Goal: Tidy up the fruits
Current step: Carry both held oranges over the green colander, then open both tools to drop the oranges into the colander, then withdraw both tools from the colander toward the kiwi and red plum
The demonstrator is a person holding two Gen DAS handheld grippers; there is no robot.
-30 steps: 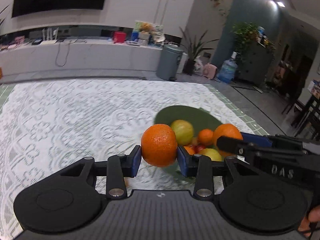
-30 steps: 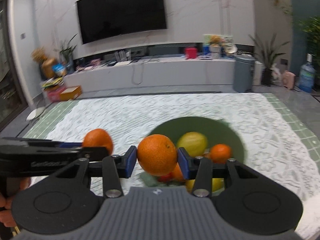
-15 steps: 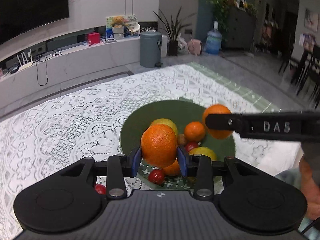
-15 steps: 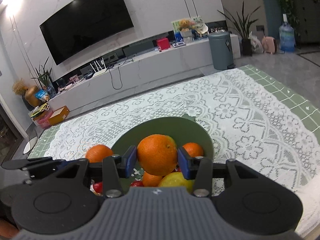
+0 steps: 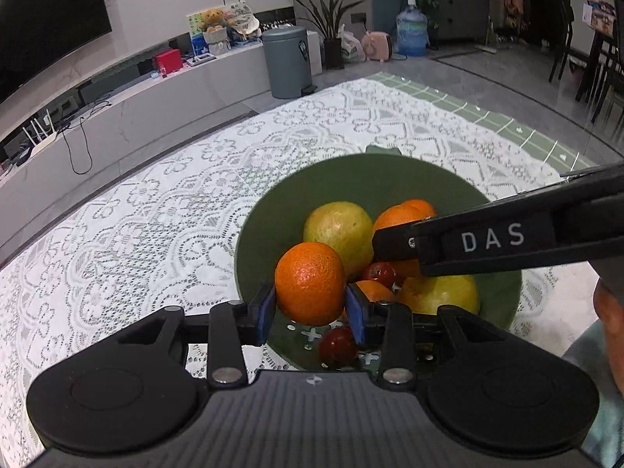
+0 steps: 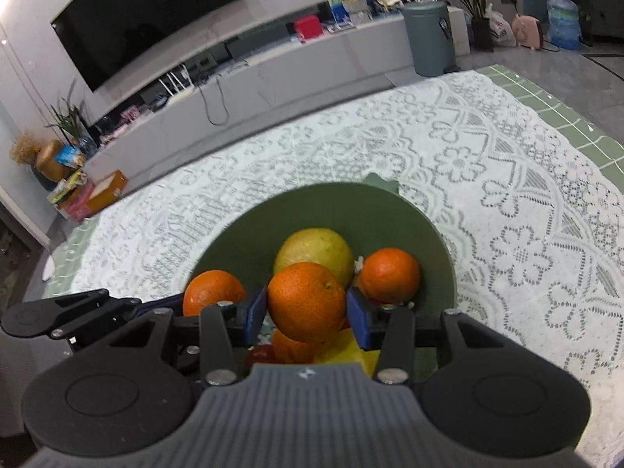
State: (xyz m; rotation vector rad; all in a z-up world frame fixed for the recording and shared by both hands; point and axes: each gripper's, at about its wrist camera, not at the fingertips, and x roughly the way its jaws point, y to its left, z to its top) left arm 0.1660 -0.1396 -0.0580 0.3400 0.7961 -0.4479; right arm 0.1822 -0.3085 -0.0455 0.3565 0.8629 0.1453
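While both grippers (image 5: 310,310) (image 6: 307,316) clamp oranges (image 5: 309,283) (image 6: 307,302), fruit crowds the bowl (image 5: 269,210).

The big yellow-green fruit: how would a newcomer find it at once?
Start at the green bowl on the lace tablecloth. The yellow-green fruit sits toward the bowl's far side, behind the oranges. It is the largest piece there, pale rather than orange.

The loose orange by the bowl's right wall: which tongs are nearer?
Right. The right tongs are just left of the orange; the left tongs are farther left.
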